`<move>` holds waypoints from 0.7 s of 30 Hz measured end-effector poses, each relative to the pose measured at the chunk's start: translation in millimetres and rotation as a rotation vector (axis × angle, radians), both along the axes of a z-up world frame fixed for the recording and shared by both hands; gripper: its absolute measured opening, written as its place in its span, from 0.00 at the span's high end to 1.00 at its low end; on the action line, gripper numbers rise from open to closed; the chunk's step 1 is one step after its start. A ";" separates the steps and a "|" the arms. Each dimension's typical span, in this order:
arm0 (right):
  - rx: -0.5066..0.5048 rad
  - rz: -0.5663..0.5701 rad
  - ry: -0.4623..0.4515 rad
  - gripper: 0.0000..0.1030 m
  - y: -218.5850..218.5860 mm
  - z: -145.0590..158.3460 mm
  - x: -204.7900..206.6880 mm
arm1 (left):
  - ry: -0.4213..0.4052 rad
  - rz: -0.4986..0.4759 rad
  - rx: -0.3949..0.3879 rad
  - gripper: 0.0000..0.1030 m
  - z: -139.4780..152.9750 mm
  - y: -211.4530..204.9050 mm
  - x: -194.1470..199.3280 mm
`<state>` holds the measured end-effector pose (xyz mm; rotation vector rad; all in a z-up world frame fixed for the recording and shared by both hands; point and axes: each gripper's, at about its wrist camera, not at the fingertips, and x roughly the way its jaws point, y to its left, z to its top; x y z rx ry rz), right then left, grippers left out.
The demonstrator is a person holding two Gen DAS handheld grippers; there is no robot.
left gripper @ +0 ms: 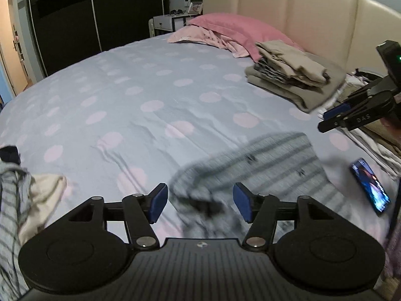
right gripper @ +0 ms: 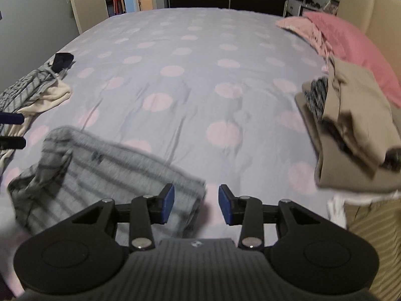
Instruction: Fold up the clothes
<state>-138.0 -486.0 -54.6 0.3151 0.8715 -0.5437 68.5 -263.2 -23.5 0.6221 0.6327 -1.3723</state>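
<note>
Left wrist view: left gripper [left gripper: 200, 203] low in the frame, jaws spread, nothing pinched between the 2 blue pads [left gripper: 158, 202]. Just beyond and between them, a grey striped garment [left gripper: 253, 165], blurred, lying crumpled on the bed sheet [left gripper: 130, 82], stretching toward the lower right. Pale blue with pink dots, that sheet, rippled at centre. Further right, near the lower right edge, a phone [left gripper: 371, 186] face up with its screen lit. At the right edge, mid-height, right gripper [left gripper: 333, 118] seen from the side; jaw gap not readable from here. Upper right: folded stack of beige clothes [left gripper: 290, 71], and behind it a pink pillow [left gripper: 240, 28] against a cream headboard [left gripper: 313, 10]. At the left edge, low, unfolded pile of clothes [left gripper: 22, 188], striped and cream.

Right wrist view: right gripper [right gripper: 196, 204] low at centre, jaws spread, pads clear of any cloth. Grey striped garment [right gripper: 82, 165] at the lower left, its near edge running behind the left-hand pad; touching or not, impossible to tell through the blur. Bare sheet [right gripper: 190, 75] between the pads. Folded beige stack [right gripper: 351, 135] at the right, pillow [right gripper: 356, 47] above it. Unfolded pile [right gripper: 37, 92] at the left, fingertips of the left gripper [right gripper: 11, 130] poking in at the left edge.
</note>
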 end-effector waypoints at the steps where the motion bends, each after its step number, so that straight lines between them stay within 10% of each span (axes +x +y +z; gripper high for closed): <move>1: 0.012 0.008 -0.001 0.59 6.9 -2.4 -5.1 | 0.000 0.000 0.007 0.44 -2.1 4.9 -5.0; 21: 0.049 0.141 0.127 0.48 129.0 -79.4 -46.2 | 0.110 0.265 0.079 0.56 -61.8 77.5 -47.0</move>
